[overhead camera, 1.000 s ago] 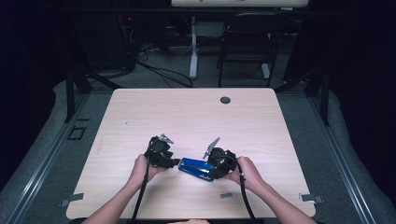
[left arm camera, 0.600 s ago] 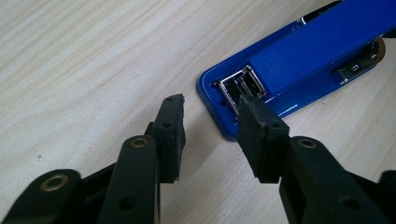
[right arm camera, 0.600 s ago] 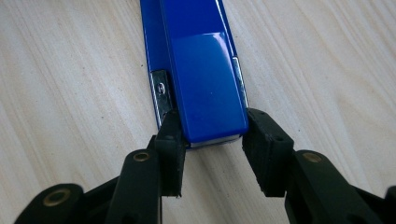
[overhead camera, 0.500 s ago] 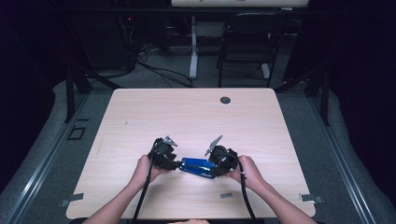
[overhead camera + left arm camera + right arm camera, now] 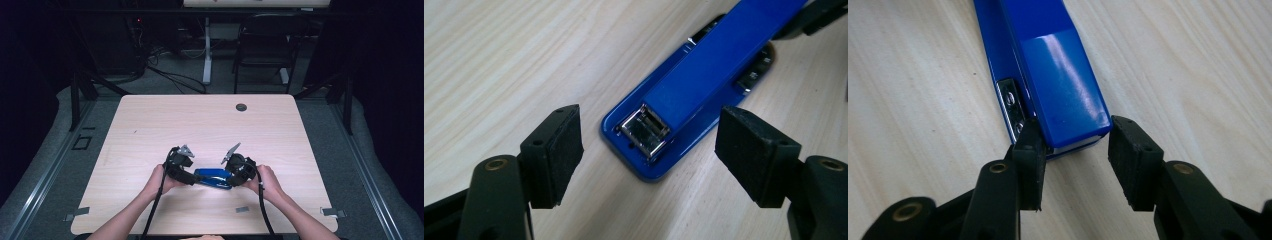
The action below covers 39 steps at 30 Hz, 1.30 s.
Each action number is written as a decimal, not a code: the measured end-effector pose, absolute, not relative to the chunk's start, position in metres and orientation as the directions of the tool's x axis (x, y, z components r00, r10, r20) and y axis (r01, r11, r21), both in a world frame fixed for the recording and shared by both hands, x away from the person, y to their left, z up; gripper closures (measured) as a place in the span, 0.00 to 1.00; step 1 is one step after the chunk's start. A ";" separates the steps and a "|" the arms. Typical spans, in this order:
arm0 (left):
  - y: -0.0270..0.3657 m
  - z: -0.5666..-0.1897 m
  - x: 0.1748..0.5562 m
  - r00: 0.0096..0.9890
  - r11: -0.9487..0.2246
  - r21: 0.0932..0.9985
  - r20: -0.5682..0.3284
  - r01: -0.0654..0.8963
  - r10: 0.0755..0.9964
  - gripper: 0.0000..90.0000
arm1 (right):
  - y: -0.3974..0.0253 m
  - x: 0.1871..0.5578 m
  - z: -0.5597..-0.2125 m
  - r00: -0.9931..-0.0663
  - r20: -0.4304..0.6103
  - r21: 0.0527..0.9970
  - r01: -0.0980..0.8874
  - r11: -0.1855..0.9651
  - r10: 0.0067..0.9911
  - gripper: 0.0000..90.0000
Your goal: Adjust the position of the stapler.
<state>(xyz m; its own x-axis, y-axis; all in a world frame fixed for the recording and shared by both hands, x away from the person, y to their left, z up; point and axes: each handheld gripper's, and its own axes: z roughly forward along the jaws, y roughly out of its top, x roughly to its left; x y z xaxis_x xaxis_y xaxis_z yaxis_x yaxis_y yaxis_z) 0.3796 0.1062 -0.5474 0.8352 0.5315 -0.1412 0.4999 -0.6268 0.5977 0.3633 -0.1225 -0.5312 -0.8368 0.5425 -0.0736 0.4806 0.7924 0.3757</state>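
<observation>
Blue stapler (image 5: 214, 177) looks rigid, glossy, likely slippery; best gripped across its narrow sides. Left gripper (image 5: 649, 152) released wide; right gripper (image 5: 1075, 160) parted around the rear end, not clenched.

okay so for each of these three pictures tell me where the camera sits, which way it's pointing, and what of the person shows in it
High view: fixed above the person's side, looking forward and down on the table; both forearms, left gripper and right gripper enter from the bottom.
Left gripper view: rides the left gripper, looking along its wide-open jaws at the metal-nosed end of the blue stapler.
Right gripper view: rides the right gripper, looking at the stapler's other end between its open jaws.
Shared: all three show the stapler on the wooden tabletop.
</observation>
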 end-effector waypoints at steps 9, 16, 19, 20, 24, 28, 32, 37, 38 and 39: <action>0.094 -0.559 0.382 0.874 -0.659 0.612 -0.120 0.439 0.470 0.41 | -0.128 0.368 -0.532 -0.843 -0.019 0.389 0.489 0.781 0.538 0.70; 0.086 -0.561 0.382 0.899 -0.665 0.635 -0.109 0.392 0.425 0.49 | -0.130 0.370 -0.534 -0.839 0.038 0.414 0.508 0.756 0.543 0.72; 0.084 -0.561 0.381 0.899 -0.673 0.631 -0.095 0.386 0.427 0.51 | -0.130 0.370 -0.534 -0.837 0.049 0.420 0.512 0.750 0.544 0.72; 0.084 -0.561 0.381 0.898 -0.669 0.631 -0.106 0.392 0.427 0.51 | -0.130 0.370 -0.534 -0.837 0.051 0.424 0.513 0.747 0.545 0.73; 0.084 -0.560 0.379 0.896 -0.674 0.621 -0.113 0.401 0.430 0.53 | -0.133 0.371 -0.532 -0.842 0.066 0.429 0.509 0.746 0.536 0.73; 0.081 -0.559 0.377 0.893 -0.679 0.611 -0.110 0.407 0.436 0.54 | -0.134 0.372 -0.532 -0.846 0.068 0.423 0.505 0.753 0.529 0.73; 0.079 -0.557 0.372 0.890 -0.690 0.588 -0.121 0.422 0.440 0.56 | -0.136 0.373 -0.535 -0.848 0.072 0.423 0.502 0.754 0.525 0.71; 0.077 -0.556 0.369 0.888 -0.695 0.578 -0.124 0.428 0.443 0.59 | -0.138 0.373 -0.536 -0.850 0.071 0.418 0.500 0.758 0.521 0.71; 0.077 -0.555 0.368 0.888 -0.699 0.573 -0.126 0.429 0.441 0.59 | -0.138 0.372 -0.535 -0.852 0.074 0.417 0.498 0.760 0.518 0.71; 0.077 -0.555 0.367 0.889 -0.700 0.571 -0.129 0.428 0.439 0.60 | -0.138 0.372 -0.535 -0.853 0.071 0.415 0.496 0.763 0.517 0.71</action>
